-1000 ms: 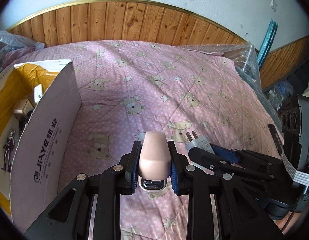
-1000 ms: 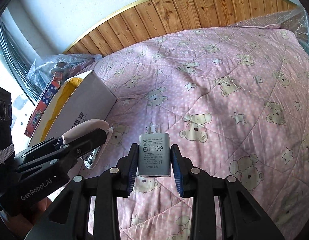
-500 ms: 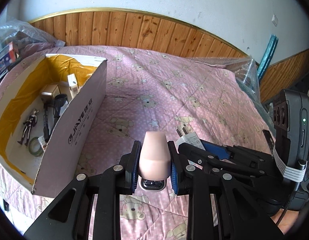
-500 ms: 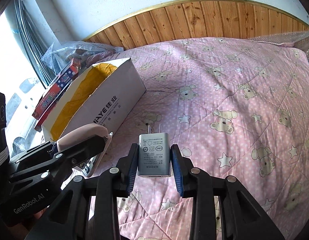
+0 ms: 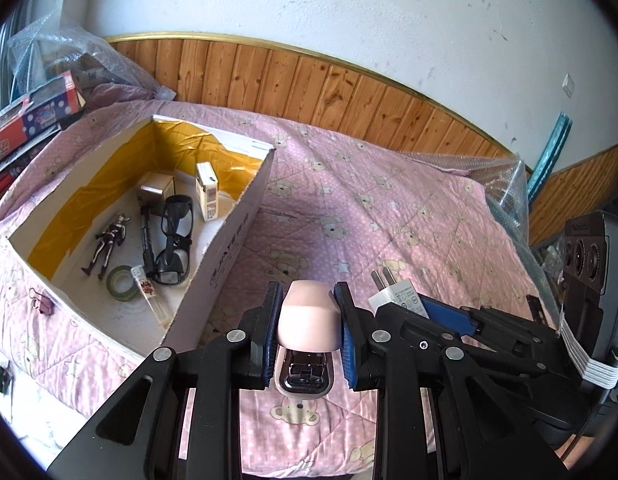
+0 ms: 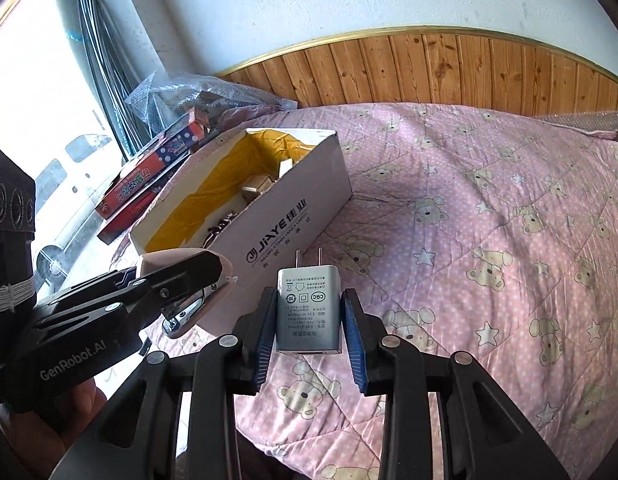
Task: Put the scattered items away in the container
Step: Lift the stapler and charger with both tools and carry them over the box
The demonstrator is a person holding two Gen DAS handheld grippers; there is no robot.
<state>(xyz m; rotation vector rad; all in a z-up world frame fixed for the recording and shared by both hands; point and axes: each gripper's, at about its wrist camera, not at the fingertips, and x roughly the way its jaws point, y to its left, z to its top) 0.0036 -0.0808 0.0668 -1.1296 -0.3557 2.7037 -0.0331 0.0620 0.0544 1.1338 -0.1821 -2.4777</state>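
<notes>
I find the pink stapler clamped between the fingers of my left gripper, lifted clear of the bed and just to the right of the white cardboard box. The grey wall charger, prongs pointing away from the camera, is clamped between the fingers of my right gripper, also off the bed and just beside the left gripper. The box stands open on the pink bear-print quilt; its interior is lined with yellow tape. Inside it lie a dark figurine, black glasses, a roll of green tape, a small clear bottle and a small carton. A pink binder clip lies on the quilt outside the box's near-left wall. Wood panelling runs behind the bed.
</notes>
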